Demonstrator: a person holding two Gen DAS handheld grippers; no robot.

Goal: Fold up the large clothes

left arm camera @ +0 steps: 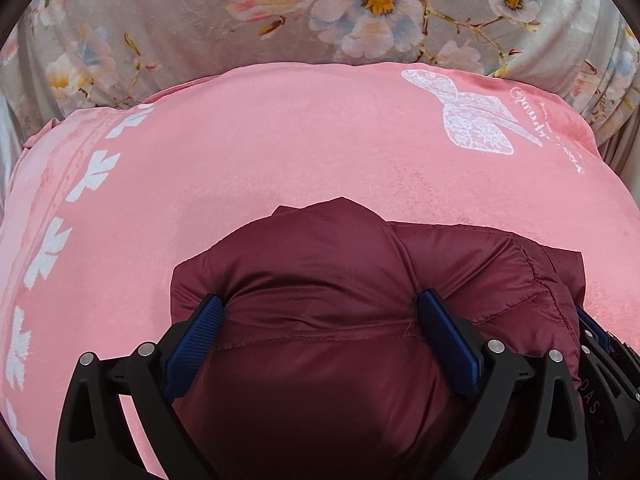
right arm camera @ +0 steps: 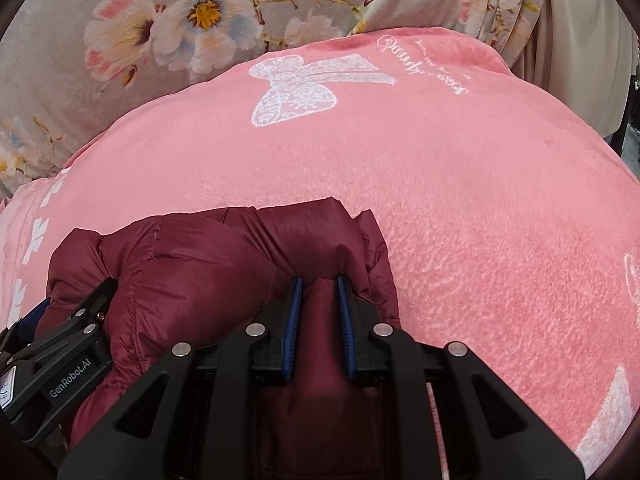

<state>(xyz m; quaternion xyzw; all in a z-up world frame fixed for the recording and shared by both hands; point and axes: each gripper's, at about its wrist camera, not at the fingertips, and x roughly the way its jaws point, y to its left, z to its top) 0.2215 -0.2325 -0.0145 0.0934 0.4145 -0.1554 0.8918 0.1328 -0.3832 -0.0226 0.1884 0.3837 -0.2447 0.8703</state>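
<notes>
1. The jacket (left arm camera: pixel 320 280), a dark red quilted puffer, lies bunched on the near part of a pink blanket (left arm camera: pixel 280 152), with stitched seams running across its padded panels.
2. In the right wrist view the same jacket (right arm camera: pixel 180 264) sits low and left of centre, its far edge rising to a small peak against the pink.
3. The left gripper (left arm camera: pixel 324 312) has its jaws spread wide, with a thick bulge of jacket swelling between the two blue pads (left arm camera: pixel 192 344). Both pads press into the fabric at the sides, so it is grasping a broad fold of the jacket.
4. The right gripper (right arm camera: pixel 319 292) has its jaws drawn close together, pinching a narrow ridge of jacket fabric that stands up between its blue pads (right arm camera: pixel 294 320).
5. The two grippers are just beside each other: the left one shows at the lower left of the right wrist view, against the jacket's side.
6. The pink blanket carries a white lace bow (right arm camera: pixel 296 88) print, white script beside it, and a row of white leaf shapes (left arm camera: pixel 92 176) along one side.
7. Beyond the blanket lies a grey floral cover (left arm camera: pixel 280 12) with pale flowers.
</notes>
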